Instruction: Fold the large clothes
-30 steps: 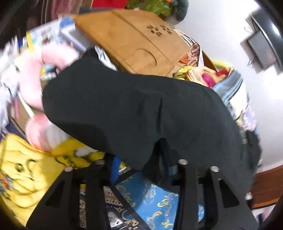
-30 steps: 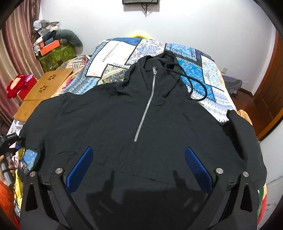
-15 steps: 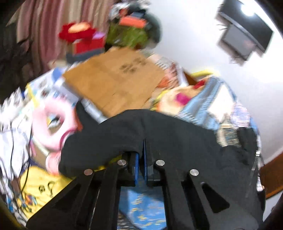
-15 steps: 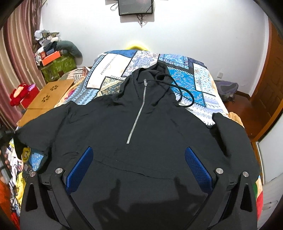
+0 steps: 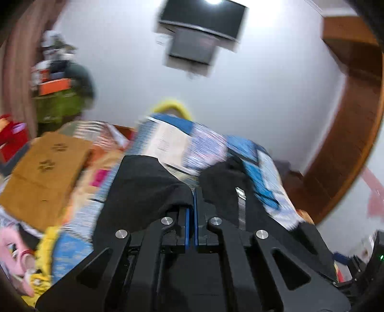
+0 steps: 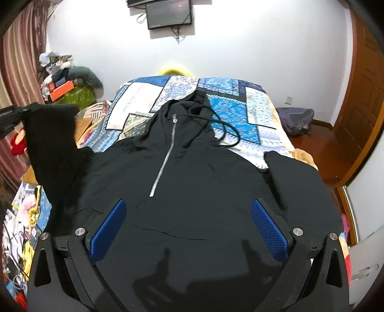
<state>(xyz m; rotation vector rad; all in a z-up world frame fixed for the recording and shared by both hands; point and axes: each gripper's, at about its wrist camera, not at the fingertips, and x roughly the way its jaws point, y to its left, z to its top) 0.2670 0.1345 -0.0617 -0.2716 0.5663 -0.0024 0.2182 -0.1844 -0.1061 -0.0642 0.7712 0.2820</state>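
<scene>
A black half-zip hoodie (image 6: 192, 192) lies face up on the bed, hood toward the far wall. My left gripper (image 5: 191, 204) is shut on the hoodie's left sleeve (image 5: 144, 182). In the right wrist view that sleeve (image 6: 52, 144) hangs lifted at the left, held by the left gripper (image 6: 14, 115). My right gripper (image 6: 189, 225) is open and empty, hovering above the hoodie's lower front. The other sleeve (image 6: 280, 172) lies on the bed's right side.
A blue patchwork bedspread (image 6: 240, 108) covers the bed. A wooden lap desk (image 5: 45, 168) and clutter sit left of the bed. A bag (image 6: 297, 120) lies on the floor at right, near a wooden door (image 6: 364, 96). A TV (image 6: 168, 13) hangs on the far wall.
My left gripper closed on the left sleeve and lifted it up and inward over the bed. The right gripper stayed open and pulled back a little.
</scene>
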